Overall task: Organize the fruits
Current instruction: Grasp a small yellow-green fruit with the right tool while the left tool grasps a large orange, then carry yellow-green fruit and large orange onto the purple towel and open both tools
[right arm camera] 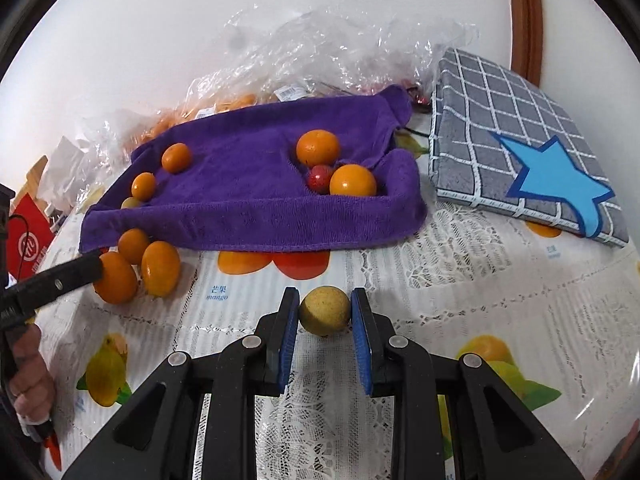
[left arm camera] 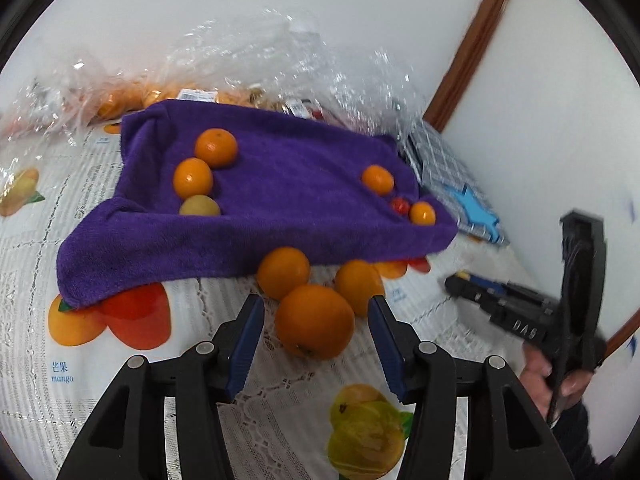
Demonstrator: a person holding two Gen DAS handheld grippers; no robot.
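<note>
A purple towel (left arm camera: pixel 280 200) (right arm camera: pixel 248 192) lies on the table with several oranges, a yellow-green fruit (left arm camera: pixel 199 205) and a small red fruit (left arm camera: pixel 400 205) (right arm camera: pixel 320 178) on it. Three oranges lie in front of the towel; the nearest orange (left arm camera: pixel 314 322) (right arm camera: pixel 116 278) sits between the fingers of my open left gripper (left arm camera: pixel 316 312), not gripped. My right gripper (right arm camera: pixel 325 312) is shut on a yellowish round fruit (right arm camera: pixel 325 311) just above the tablecloth. The right gripper also shows in the left wrist view (left arm camera: pixel 460 284).
A fruit-print lace tablecloth (right arm camera: pixel 460 280) covers the table. Clear plastic bags with more fruit (left arm camera: pixel 140 88) (right arm camera: pixel 280 64) lie behind the towel. A grey checked cushion with a blue star (right arm camera: pixel 520 152) (left arm camera: pixel 452 176) sits at the right, by the wall.
</note>
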